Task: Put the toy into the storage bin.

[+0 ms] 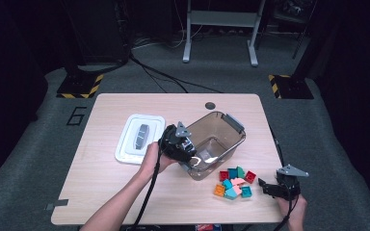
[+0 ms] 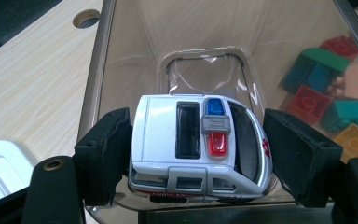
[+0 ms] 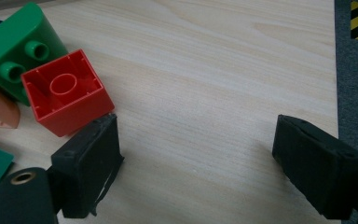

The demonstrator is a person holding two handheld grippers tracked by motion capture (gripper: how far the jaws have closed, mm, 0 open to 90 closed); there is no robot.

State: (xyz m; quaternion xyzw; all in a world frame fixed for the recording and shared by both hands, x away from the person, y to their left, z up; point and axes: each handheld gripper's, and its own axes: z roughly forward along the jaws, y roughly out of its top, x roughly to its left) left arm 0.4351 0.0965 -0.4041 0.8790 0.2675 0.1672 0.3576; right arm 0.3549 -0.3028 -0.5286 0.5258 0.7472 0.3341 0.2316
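Reading across the high view from your left: the white lid lies flat on the table, with a grey oblong on its top too small to make out. Your left gripper is at the near rim of the tilted smoky clear bin; in the left gripper view its pads press on both sides of a white toy ambulance, held over the bin's open mouth. The lettering low on the toy's side reads "AMBULAN", the rest cut off; a red marking on its right flank is partly hidden. The brick pile sits just right of the bin, seen blurred through its wall. Your right gripper rests open on the table, nothing between its jaws, a red brick just beside one pad.
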